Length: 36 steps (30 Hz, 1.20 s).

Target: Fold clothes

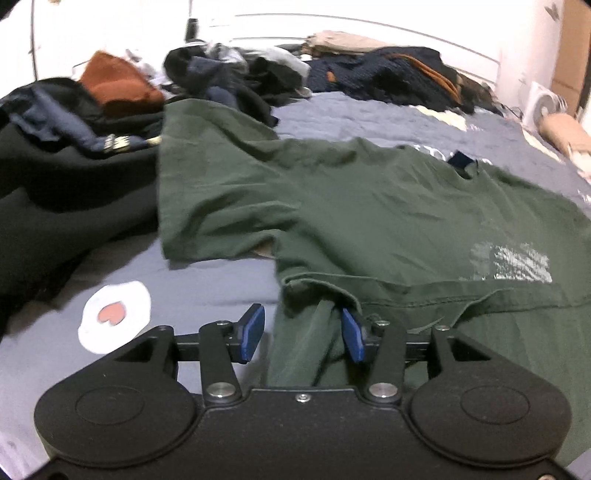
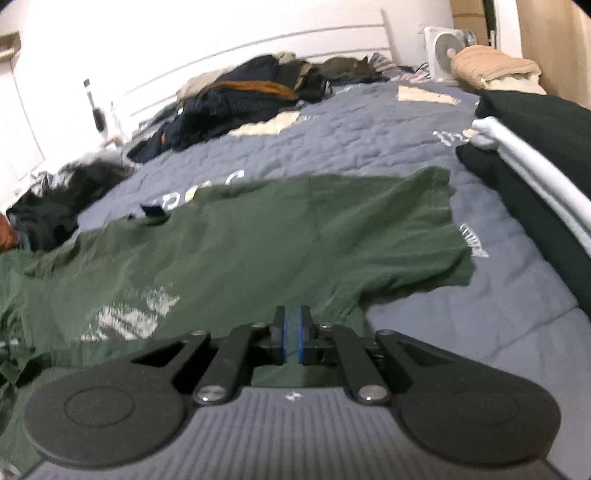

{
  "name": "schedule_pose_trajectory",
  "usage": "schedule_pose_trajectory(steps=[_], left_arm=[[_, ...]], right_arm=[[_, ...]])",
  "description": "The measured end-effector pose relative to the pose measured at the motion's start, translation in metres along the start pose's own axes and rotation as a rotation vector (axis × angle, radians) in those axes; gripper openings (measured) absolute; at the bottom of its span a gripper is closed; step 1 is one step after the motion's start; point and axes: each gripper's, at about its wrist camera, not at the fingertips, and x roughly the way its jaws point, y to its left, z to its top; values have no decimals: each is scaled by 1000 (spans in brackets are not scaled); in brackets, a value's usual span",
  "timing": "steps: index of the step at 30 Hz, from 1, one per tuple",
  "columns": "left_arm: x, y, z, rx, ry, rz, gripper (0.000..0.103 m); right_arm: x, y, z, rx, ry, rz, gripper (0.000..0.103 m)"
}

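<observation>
Left wrist view shows a green T-shirt (image 1: 369, 206) spread flat on a grey quilt (image 1: 207, 280), its collar toward the far side and one sleeve reaching out toward a heap of dark clothes (image 1: 66, 177). The left gripper (image 1: 303, 334) stands part open just over the near hem of the T-shirt. A bunched fold of green cloth rises between its blue pads (image 1: 352, 334), lying against one pad while the other pad stands clear of it, so the cloth is not pinched. Beside the T-shirt, on the quilt, is a white patch with a pink heart (image 1: 112, 314). Beyond the T-shirt lie a rust-coloured garment (image 1: 118, 85) and more dark clothes by the white headboard (image 1: 369, 33).

Right wrist view shows the right gripper (image 2: 293, 334) closed tight on the near hem of the T-shirt (image 2: 258, 236), with a thin strip of green cloth between its pads. Beside the T-shirt's other sleeve sits a stack of folded dark and white clothes (image 2: 535, 162), and a small white fan (image 2: 441, 48) stands beyond it.
</observation>
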Motion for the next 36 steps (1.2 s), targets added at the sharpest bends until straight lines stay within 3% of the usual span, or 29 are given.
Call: schedule_pose_trajectory(steps=[5, 8, 9, 10, 12, 14, 17, 19, 20, 28, 30, 32, 36], left_arm=[[11, 3, 4, -29, -19, -46, 46], [14, 4, 6, -54, -36, -52, 27], [16, 9, 8, -98, -34, -50, 18], [17, 17, 9, -165, -29, -55, 15], [18, 33, 10, -288, -29, -74, 13], [17, 43, 10, -350, -26, -78, 13], [17, 47, 11, -366, -5, -51, 21], [14, 48, 11, -359, 5, -17, 41], [10, 49, 11, -358, 0, -7, 44], [-31, 56, 5, -407, -56, 22, 49], [-44, 56, 3, -442, -94, -10, 50], [-53, 52, 1, -471, -121, -100, 52], [-53, 37, -8, -511, -88, -252, 56]], right_arm=[[6, 5, -4, -21, 33, 5, 5], [7, 4, -5, -11, 41, -3, 6], [7, 3, -5, -5, 42, -4, 7], [8, 3, -5, -2, 41, -4, 7], [8, 2, -5, 4, 39, -5, 8], [9, 1, -6, 4, 43, -9, 8], [12, -1, -8, 1, 63, -22, 8], [15, -3, -9, -1, 84, -33, 8], [16, -3, -10, -2, 91, -37, 8], [14, -3, -9, 10, 79, -36, 9], [12, -4, -8, 22, 67, -35, 9], [8, -4, -5, 38, 50, -23, 9], [1, 3, -1, 48, 15, 29, 9]])
